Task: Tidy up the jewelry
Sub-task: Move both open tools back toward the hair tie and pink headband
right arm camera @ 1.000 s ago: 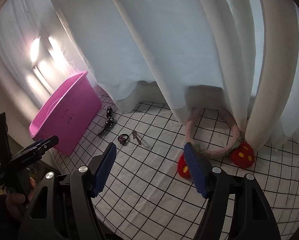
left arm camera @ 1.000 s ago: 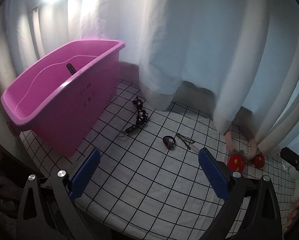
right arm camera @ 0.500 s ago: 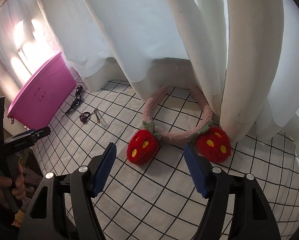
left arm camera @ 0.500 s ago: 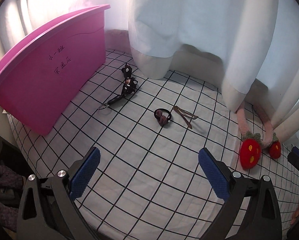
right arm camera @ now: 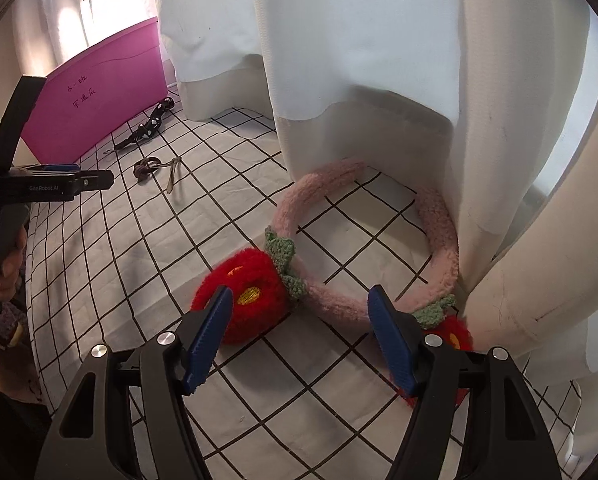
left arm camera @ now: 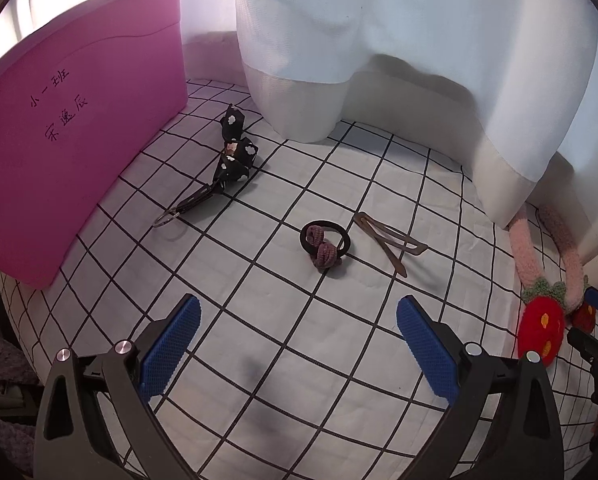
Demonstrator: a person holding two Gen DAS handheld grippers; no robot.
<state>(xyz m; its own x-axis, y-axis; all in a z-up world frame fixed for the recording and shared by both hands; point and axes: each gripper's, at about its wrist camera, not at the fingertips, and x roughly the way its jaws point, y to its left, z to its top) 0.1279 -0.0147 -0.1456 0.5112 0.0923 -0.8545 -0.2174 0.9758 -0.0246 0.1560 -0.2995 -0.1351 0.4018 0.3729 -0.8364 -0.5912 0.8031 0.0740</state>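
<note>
1. Right gripper (right arm camera: 299,332): jaws released, empty, straddling the fuzzy headband (right arm camera: 439,220), likely lining up a grasp.
2. Left gripper (left arm camera: 297,344): jaws released, empty, short of the hair tie (left arm camera: 324,245) and hair clip (left arm camera: 387,240).
3. Farther: bow keychain (left arm camera: 235,160) beside the pink bin (left arm camera: 79,120), probably everything's destination.

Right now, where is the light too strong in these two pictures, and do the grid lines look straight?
Left wrist view: glare washes out the top left above the pink bin; the checked cloth lines bow outward. Right wrist view: bright patches at top left beside the curtain; lines curve likewise.
</note>
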